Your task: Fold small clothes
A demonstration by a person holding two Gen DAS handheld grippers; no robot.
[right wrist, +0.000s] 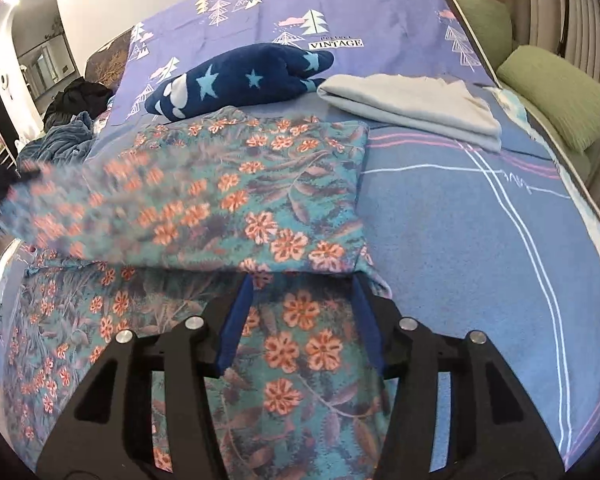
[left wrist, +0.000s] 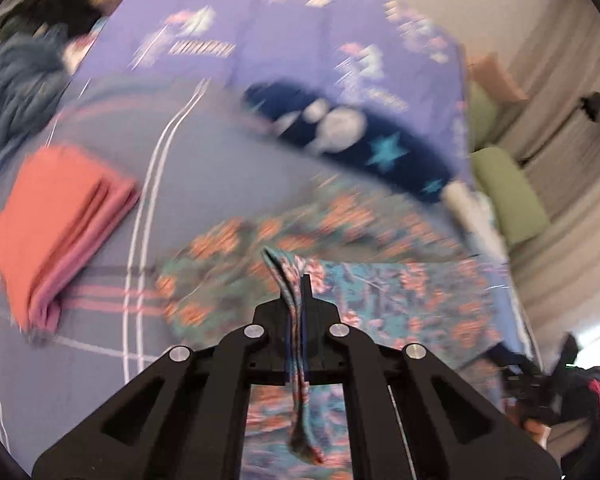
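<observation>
A teal garment with orange flowers (right wrist: 260,208) lies on the bed, its far half doubled over toward me. My left gripper (left wrist: 298,300) is shut on a bunched edge of this floral garment (left wrist: 400,296) and holds it lifted; the view is blurred by motion. My right gripper (right wrist: 304,292) is open, its blue pads (right wrist: 236,328) spread just above the near layer of the cloth, with nothing between them. The right gripper also shows at the lower right of the left wrist view (left wrist: 540,392).
A folded orange and pink stack (left wrist: 60,232) lies at the left. A navy star-print plush (right wrist: 236,80) and a folded grey cloth (right wrist: 416,104) lie beyond the garment. Green cushions (right wrist: 556,96) line the right edge. Dark clothes (right wrist: 72,120) are piled far left.
</observation>
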